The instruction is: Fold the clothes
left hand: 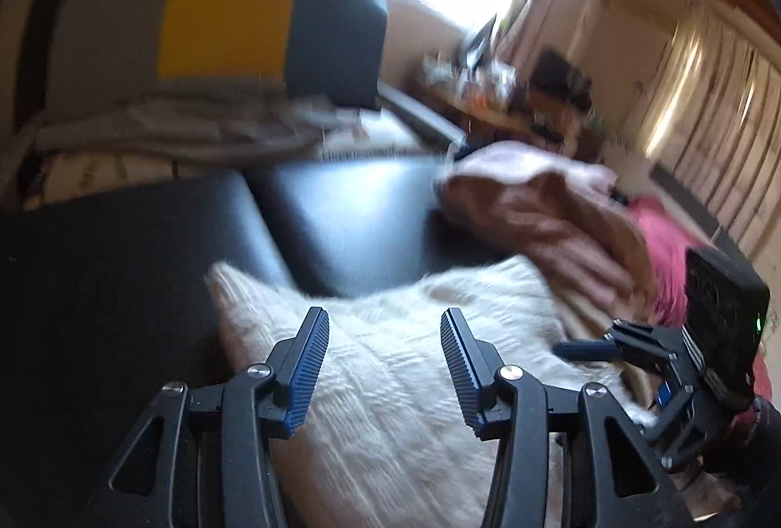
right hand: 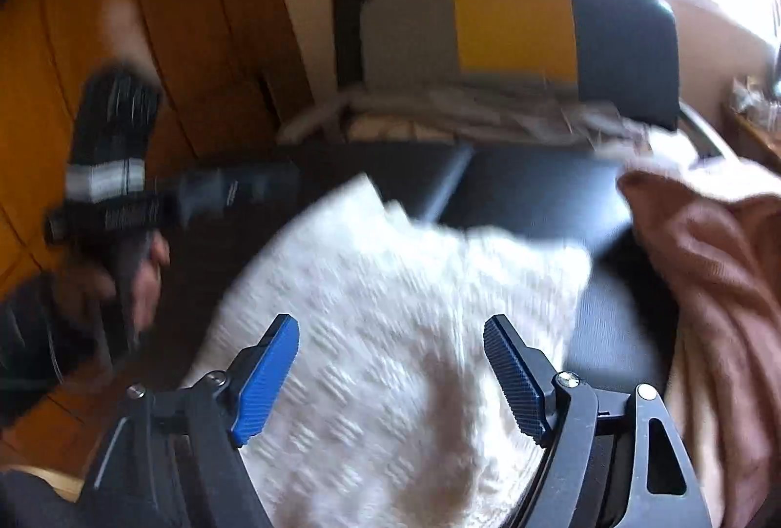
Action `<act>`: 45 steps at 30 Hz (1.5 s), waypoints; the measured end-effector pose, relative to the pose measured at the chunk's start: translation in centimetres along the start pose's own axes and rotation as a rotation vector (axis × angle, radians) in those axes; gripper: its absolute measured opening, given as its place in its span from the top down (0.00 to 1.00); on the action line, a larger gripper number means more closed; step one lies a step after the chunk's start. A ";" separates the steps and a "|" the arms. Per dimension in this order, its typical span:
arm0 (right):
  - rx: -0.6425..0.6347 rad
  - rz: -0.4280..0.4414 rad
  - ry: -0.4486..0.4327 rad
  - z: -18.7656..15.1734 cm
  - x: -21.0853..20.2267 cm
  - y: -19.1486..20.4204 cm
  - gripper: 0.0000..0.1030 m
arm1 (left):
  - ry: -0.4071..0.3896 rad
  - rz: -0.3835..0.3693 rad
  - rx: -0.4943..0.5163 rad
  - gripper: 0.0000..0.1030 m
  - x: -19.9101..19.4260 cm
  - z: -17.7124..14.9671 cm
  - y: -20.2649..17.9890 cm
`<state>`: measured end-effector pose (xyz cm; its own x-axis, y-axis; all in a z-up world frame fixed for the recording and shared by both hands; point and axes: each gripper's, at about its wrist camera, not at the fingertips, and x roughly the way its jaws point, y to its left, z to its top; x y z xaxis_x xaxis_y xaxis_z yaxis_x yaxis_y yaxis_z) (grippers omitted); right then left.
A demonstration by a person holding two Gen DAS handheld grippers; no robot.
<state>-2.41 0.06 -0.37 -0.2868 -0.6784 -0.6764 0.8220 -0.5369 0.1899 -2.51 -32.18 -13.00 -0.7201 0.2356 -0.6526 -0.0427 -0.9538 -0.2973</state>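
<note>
Both views are motion-blurred; left gripper (left hand: 385, 328) and right gripper (right hand: 390, 335) gape empty above white cloth (right hand: 390, 284).

A cream-white garment (right hand: 390, 333) with a woven waffle texture lies on a glossy black padded surface (right hand: 527, 186). Just right of the white garment, a dusty-pink cloth (right hand: 722, 274) is bunched, and a brighter magenta piece (left hand: 668, 245) shows beyond it. Behind the white garment stands a cushion (right hand: 512, 30) in grey, mustard-yellow and dark navy blocks. The gripper pads (right hand: 266, 376) are ribbed blue on black frames.
</note>
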 end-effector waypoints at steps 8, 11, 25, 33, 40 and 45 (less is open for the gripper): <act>0.103 0.017 -0.069 -8.5 0.8 -5.8 0.11 | 0.074 0.038 -0.114 0.50 4.8 -2.6 1.7; 0.080 -0.001 -0.041 -8.1 1.7 -5.9 0.05 | 0.034 0.040 -0.147 0.50 3.9 -2.7 2.0; 0.397 0.178 0.022 -3.0 2.1 -9.8 0.00 | -0.052 -0.293 -0.569 0.26 -3.1 -7.6 9.7; 0.495 0.247 0.127 0.2 8.0 -12.1 0.00 | 0.031 -0.446 -0.549 0.23 -0.1 -8.8 9.0; 0.462 0.367 0.134 2.5 13.0 -9.7 0.00 | 0.063 -0.362 -0.374 0.28 2.0 -7.3 4.4; 0.402 0.355 0.134 3.6 14.8 -6.5 0.27 | -0.061 -0.299 -0.460 0.50 -1.7 -8.9 5.2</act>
<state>-13.76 -8.25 -9.04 0.0604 -0.7968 -0.6012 0.5969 -0.4539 0.6616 4.61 -35.89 -19.66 -0.7625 0.4591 -0.4558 0.0460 -0.6643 -0.7461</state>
